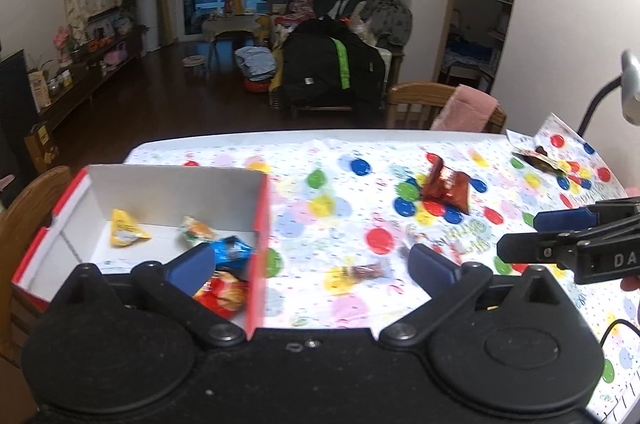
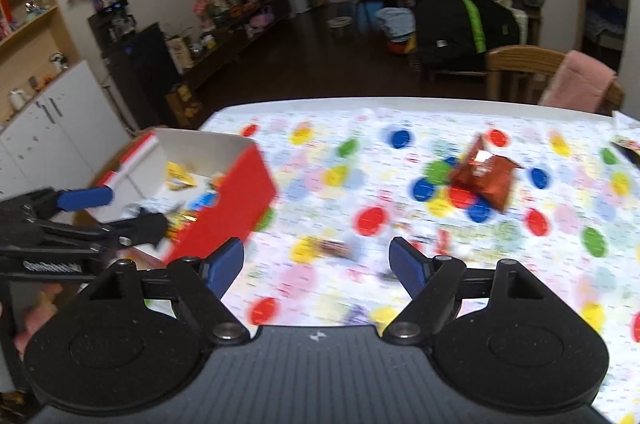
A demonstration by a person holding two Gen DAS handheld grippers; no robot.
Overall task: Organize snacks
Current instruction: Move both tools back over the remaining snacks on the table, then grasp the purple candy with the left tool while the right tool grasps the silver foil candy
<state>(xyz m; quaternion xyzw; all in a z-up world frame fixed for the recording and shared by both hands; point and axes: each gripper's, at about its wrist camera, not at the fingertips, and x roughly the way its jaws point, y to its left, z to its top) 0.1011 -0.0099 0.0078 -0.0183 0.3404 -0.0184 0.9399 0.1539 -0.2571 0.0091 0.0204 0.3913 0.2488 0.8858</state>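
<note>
Black linkage arms and two blue pads fill the bottom of the left wrist view, where the left claw [image 1: 310,262] stands spread wide with nothing between its pads. Its left pad hangs over the red-walled box [image 1: 258,224], which sits on the desk [image 1: 320,160] with a yellow packet [image 1: 126,228], an orange-and-green packet [image 1: 196,229], a blue packet [image 1: 232,250] and a red packet [image 1: 222,294] inside. Just ahead of the open gap a small clear-wrapped snack [image 1: 362,271] lies on the spotted cloth; farther ahead and to the right sits a shiny reddish-brown pouch [image 1: 446,188], and another wrapper [image 1: 538,158] lies near the desk's far right corner. The right claw [image 1: 516,234] reaches in from the right side, its pads close together, though I cannot tell whether they touch. From the right wrist, the right claw [image 2: 316,262] shows its pads parted and empty above the cloth, the blurred small snack [image 2: 330,248] just ahead of the gap, the pouch [image 2: 486,178] ahead to the right, and the box [image 2: 236,200] ahead to the left with the left claw [image 2: 132,208] over it.
</note>
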